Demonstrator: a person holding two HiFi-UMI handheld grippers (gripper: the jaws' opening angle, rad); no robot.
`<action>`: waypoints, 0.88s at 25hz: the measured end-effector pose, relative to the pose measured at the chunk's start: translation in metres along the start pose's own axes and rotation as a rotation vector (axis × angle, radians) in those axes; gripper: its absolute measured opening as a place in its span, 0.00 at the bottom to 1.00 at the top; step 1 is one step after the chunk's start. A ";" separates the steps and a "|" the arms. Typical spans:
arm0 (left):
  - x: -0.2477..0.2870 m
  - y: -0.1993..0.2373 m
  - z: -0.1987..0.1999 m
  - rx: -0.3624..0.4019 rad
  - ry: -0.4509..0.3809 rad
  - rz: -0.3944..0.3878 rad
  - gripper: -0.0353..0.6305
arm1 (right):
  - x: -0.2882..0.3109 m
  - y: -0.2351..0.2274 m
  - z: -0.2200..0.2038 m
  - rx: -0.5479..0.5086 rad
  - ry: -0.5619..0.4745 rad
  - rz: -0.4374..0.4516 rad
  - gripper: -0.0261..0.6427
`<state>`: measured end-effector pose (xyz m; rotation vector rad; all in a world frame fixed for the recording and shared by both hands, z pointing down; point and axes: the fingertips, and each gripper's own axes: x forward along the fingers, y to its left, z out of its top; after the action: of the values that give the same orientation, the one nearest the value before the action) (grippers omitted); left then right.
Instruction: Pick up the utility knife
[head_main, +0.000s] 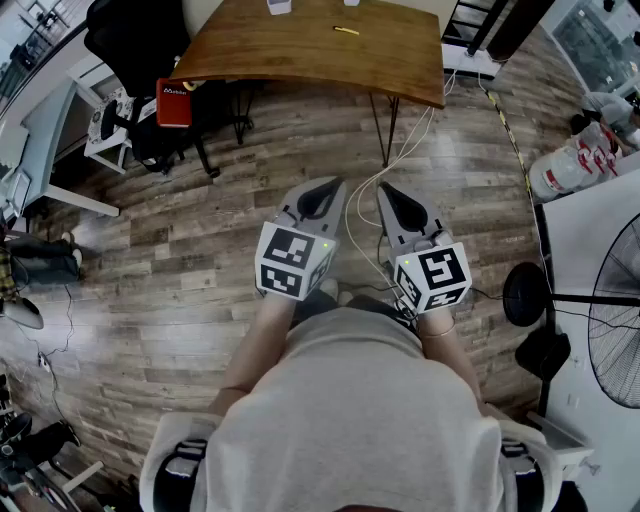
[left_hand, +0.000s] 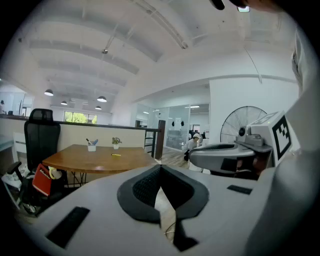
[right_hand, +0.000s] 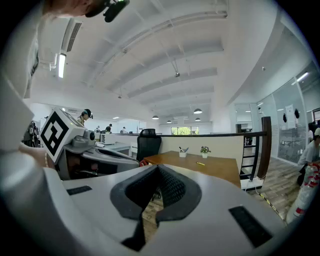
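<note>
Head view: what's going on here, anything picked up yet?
Nothing yet. A person stands on the wood-plank floor with a grey two-jaw gripper in each hand. The left gripper and the right gripper are both shut and empty, held side by side in front of the body. The small yellow utility knife lies untouched on the brown wooden table, well ahead of both grippers.

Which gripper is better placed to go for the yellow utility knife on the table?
Left, barely: the utility knife sits slightly nearer the left gripper than the right gripper. Both shut, far from it.
</note>
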<state>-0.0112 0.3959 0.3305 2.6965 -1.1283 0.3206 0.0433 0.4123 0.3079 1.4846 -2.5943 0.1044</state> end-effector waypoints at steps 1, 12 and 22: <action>0.001 0.002 0.003 -0.005 -0.009 0.004 0.07 | 0.002 0.000 -0.001 -0.005 0.006 0.002 0.06; -0.004 0.009 -0.001 0.008 0.012 0.025 0.07 | 0.012 0.011 -0.004 -0.027 0.025 0.039 0.06; -0.015 0.012 0.007 0.004 -0.053 -0.022 0.07 | 0.019 0.021 -0.007 0.017 0.024 0.058 0.06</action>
<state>-0.0292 0.3960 0.3207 2.7345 -1.1131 0.2494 0.0168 0.4076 0.3185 1.4055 -2.6239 0.1502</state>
